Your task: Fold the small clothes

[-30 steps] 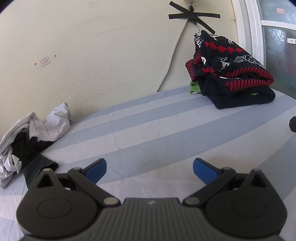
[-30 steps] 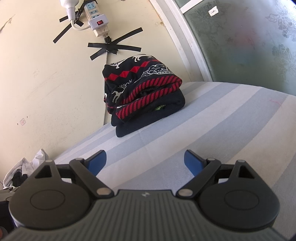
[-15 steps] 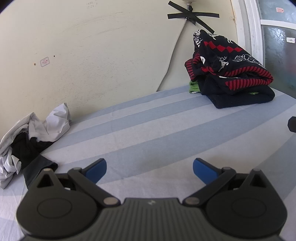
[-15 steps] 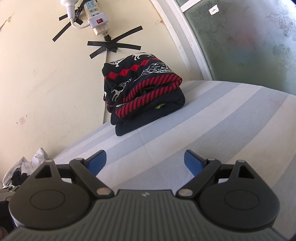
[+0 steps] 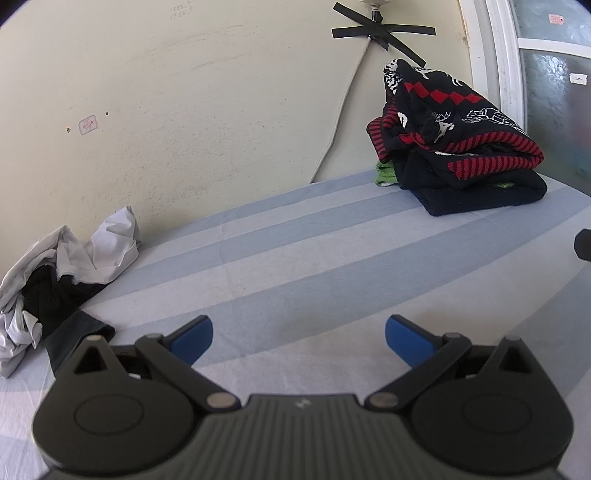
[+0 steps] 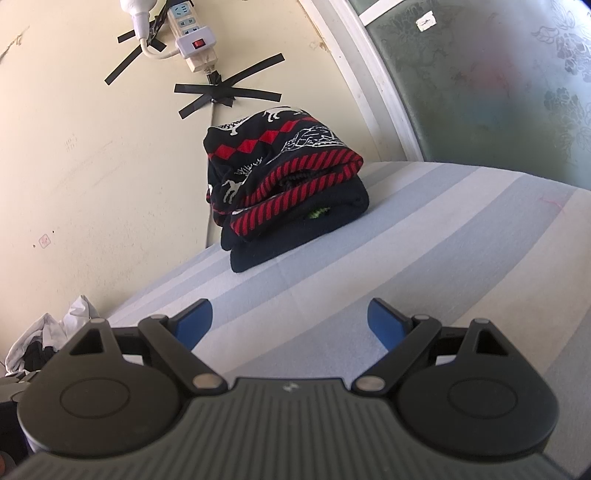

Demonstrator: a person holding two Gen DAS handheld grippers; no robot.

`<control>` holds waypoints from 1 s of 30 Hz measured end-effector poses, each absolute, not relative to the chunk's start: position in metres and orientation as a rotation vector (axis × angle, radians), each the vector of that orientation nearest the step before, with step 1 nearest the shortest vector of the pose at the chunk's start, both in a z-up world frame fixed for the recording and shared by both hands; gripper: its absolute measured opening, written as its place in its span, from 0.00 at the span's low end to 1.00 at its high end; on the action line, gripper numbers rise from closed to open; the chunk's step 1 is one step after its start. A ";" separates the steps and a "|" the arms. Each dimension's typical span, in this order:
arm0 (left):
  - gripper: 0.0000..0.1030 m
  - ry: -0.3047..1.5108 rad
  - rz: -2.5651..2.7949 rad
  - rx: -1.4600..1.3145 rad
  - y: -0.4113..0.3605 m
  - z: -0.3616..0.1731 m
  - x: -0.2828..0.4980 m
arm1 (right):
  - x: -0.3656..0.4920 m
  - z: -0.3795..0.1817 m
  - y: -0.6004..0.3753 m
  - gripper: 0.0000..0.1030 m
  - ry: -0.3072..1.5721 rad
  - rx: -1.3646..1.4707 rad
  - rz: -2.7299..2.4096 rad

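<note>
In the left wrist view, a crumpled heap of small clothes (image 5: 55, 273), white and pale grey cloth tangled with black pieces, lies at the left edge of the frame on a surface (image 5: 295, 266) covered in a cloth of wide blue and white stripes, pushed up against a cream wall (image 5: 184, 110). At the bottom centre, the left gripper (image 5: 299, 338) hovers over bare striped cloth with its two blue-tipped fingers (image 5: 192, 338) spread wide apart and nothing between them. A thin white cable (image 5: 340, 122) runs down the wall from crossed strips of black tape (image 5: 384, 29) at the top of the frame. In the upper right, a folded stack of dark sweaters (image 5: 454, 147) with red diamonds, red stripes and white figures rests on the surface near the wall, with a bit of green cloth (image 5: 386, 175) showing under it. A frosted glass window (image 5: 554, 92) with a white frame fills the far right. In the right wrist view, the same heap of small clothes (image 6: 48, 332) appears small at the lower left edge, well apart from the stack. A white power strip (image 6: 192, 40) is fixed to the wall at the upper left. The folded stack of sweaters (image 6: 284, 184) sits at the centre of the frame, beside the wall. Below it, the right gripper (image 6: 290, 321) is also spread wide and holds nothing, over the striped surface (image 6: 443, 240). The frosted window (image 6: 498, 74) takes the upper right.
</note>
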State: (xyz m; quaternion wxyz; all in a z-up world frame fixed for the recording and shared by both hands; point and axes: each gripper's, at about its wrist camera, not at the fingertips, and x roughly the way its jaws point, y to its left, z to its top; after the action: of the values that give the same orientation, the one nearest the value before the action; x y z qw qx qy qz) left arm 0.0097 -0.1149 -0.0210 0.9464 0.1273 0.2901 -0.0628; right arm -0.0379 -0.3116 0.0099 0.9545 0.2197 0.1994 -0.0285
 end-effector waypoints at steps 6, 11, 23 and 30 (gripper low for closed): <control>1.00 0.591 -0.127 0.259 -0.115 -0.021 0.009 | -0.038 0.010 -0.312 0.90 0.405 0.446 -0.057; 1.00 0.591 -0.127 0.258 -0.116 -0.021 0.009 | -0.039 0.010 -0.312 0.90 0.405 0.446 -0.057; 1.00 0.592 -0.128 0.258 -0.119 -0.021 0.009 | -0.039 0.010 -0.312 0.90 0.404 0.446 -0.057; 1.00 0.589 -0.136 0.256 -0.118 -0.021 0.009 | -0.039 0.010 -0.312 0.90 0.404 0.446 -0.057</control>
State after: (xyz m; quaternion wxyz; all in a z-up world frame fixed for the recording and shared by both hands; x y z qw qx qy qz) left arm 0.0086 -0.1179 -0.0209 0.9466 0.1255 0.2894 -0.0670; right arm -0.0386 -0.3118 0.0103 0.9547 0.2196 0.1989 -0.0282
